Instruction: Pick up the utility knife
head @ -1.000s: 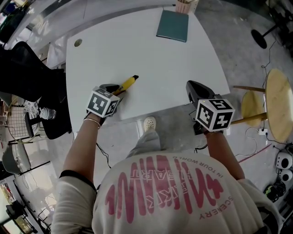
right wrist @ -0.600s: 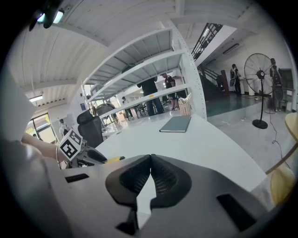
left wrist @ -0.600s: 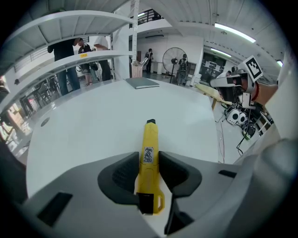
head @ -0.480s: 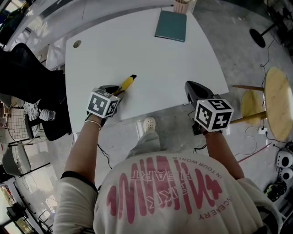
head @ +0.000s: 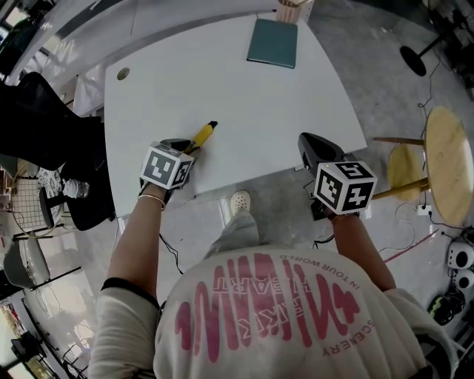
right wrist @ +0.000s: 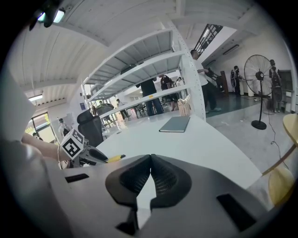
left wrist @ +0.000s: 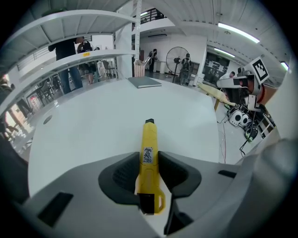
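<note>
A yellow utility knife [head: 205, 133] lies on the white table [head: 259, 111], its black tip pointing away from me. My left gripper [head: 189, 146] is down at the knife's rear end. In the left gripper view the knife [left wrist: 149, 137] runs straight between the two dark pads [left wrist: 125, 173], which have just been closing and now touch it on both sides. My right gripper [head: 311, 144] hovers over the table's near right edge. Its fingertips meet in the right gripper view [right wrist: 150, 158], with nothing between them.
A teal notebook [head: 272, 43] lies at the table's far edge, beside a pale basket [head: 295, 9]. A black office chair [head: 44, 126] stands left of the table. Round wooden stools [head: 448, 174] and cables sit on the floor to the right.
</note>
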A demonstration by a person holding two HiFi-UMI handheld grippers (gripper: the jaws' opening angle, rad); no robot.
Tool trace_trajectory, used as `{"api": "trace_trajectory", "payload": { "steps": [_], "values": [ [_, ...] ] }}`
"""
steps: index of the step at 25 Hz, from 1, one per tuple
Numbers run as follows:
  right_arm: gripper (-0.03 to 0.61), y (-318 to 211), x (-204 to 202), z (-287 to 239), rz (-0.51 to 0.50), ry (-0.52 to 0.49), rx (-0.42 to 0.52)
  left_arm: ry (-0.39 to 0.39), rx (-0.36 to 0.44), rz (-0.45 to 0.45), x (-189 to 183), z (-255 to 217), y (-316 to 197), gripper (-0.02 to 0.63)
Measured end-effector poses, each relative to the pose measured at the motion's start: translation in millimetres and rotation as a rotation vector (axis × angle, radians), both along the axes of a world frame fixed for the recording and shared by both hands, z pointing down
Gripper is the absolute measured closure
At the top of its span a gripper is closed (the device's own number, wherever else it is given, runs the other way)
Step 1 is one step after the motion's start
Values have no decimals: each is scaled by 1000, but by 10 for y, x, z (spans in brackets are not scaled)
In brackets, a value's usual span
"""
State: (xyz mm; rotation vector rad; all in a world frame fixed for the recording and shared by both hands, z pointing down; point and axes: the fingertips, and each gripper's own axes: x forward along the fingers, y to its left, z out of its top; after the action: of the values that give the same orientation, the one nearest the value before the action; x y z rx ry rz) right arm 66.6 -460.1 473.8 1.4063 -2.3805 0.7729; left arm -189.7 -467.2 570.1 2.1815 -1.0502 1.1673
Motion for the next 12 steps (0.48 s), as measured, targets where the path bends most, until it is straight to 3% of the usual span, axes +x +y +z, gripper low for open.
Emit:
{"api": "trace_trajectory", "payload": {
  "steps": [12],
  "values": [
    [563, -13, 61, -99, -1, 0, 14, -15, -16, -13, 46, -31, 5, 479]
  ]
}}
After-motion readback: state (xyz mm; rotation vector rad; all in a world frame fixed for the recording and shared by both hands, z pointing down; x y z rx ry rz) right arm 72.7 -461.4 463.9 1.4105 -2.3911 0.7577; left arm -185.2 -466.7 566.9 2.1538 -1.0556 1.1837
